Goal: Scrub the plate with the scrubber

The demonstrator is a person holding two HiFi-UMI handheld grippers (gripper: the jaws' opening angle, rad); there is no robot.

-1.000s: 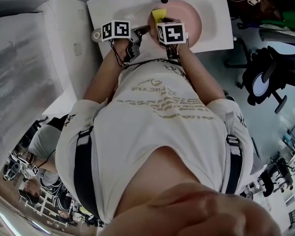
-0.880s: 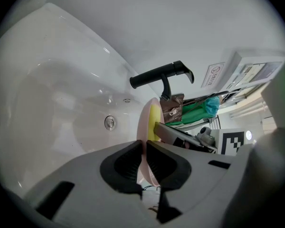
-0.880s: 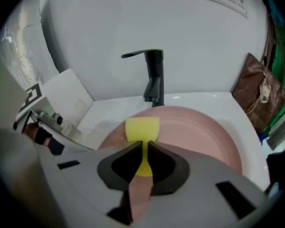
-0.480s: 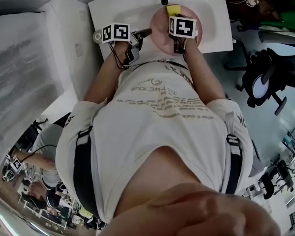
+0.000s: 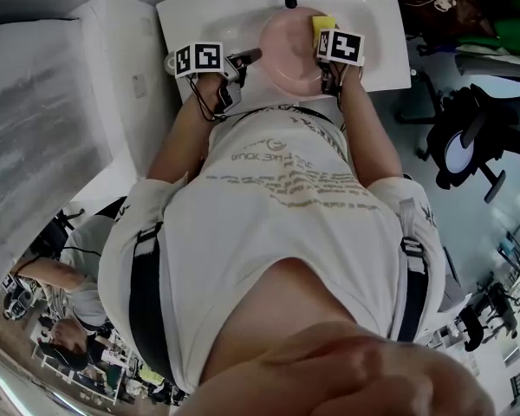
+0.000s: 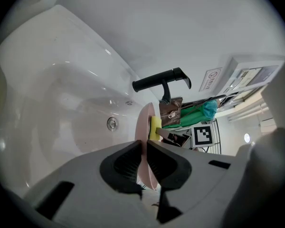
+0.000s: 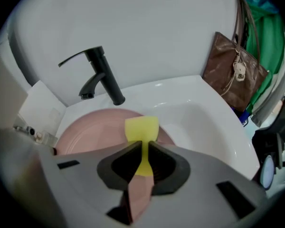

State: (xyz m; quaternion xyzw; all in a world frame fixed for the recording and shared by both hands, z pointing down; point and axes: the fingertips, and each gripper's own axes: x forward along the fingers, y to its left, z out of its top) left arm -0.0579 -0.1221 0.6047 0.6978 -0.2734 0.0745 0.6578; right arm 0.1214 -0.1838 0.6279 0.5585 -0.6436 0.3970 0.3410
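Note:
A pink plate (image 5: 288,52) is held over the white sink (image 5: 377,33). My left gripper (image 5: 250,56) is shut on the plate's left rim. In the left gripper view the plate (image 6: 144,122) stands edge-on, pinched by that gripper (image 6: 143,158). My right gripper (image 5: 327,43) is shut on a yellow scrubber (image 5: 322,26), which lies against the plate's upper right part. In the right gripper view the scrubber (image 7: 141,128) sticks out past the gripper (image 7: 143,158) and presses on the plate (image 7: 92,127). From the left side, the scrubber (image 6: 155,128) shows on the plate's far face.
A black faucet (image 7: 102,77) rises behind the plate at the back of the sink, and the drain (image 6: 112,123) sits in the basin wall. A brown bag (image 7: 232,72) hangs to the right. An office chair (image 5: 468,137) stands right of the sink.
The right gripper has swept the scrubber across the plate from its upper left to its upper right. The left gripper has kept its hold with little movement.

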